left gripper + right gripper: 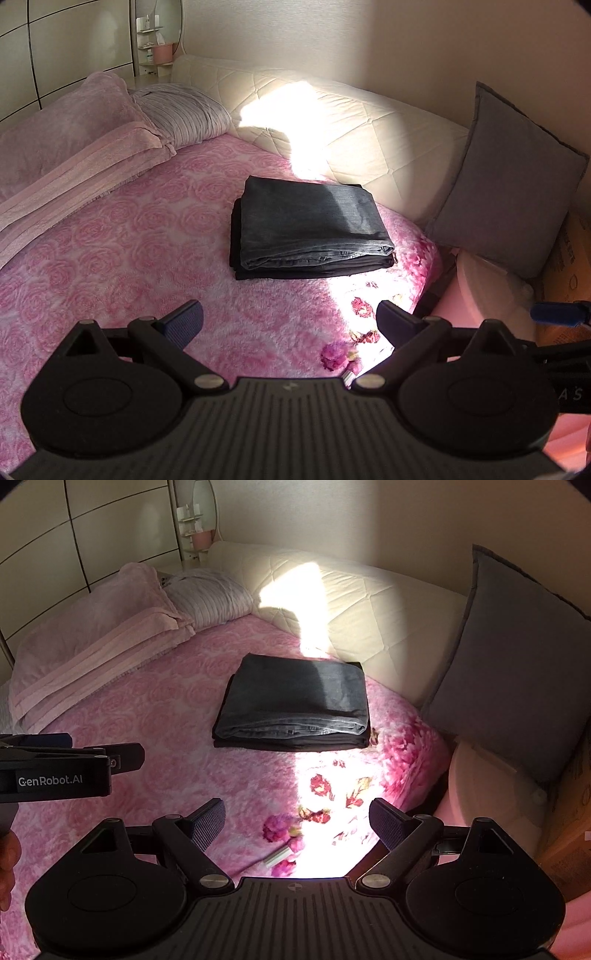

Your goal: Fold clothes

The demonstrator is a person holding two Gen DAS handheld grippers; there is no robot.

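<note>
A pair of dark grey jeans (314, 221) (299, 698) lies folded into a neat rectangle on top of a black folded garment (280, 271) (288, 743), on the pink rose-patterned bedspread (129, 266) (155, 716). My left gripper (290, 321) hovers open above the bedspread, well short of the stack, with nothing between its fingers. My right gripper (297, 818) is likewise open and empty, near the bed's front edge. In the right wrist view the left gripper's body (55, 771) shows from the side at the left.
Pink pillows (66, 129) and a folded pink blanket (92, 672) lie at the bed's left. A cream quilted headboard (332, 122) runs behind the stack. A grey cushion (509, 184) leans at the right, above a white and pink object (487, 786) and a cardboard box (569, 258).
</note>
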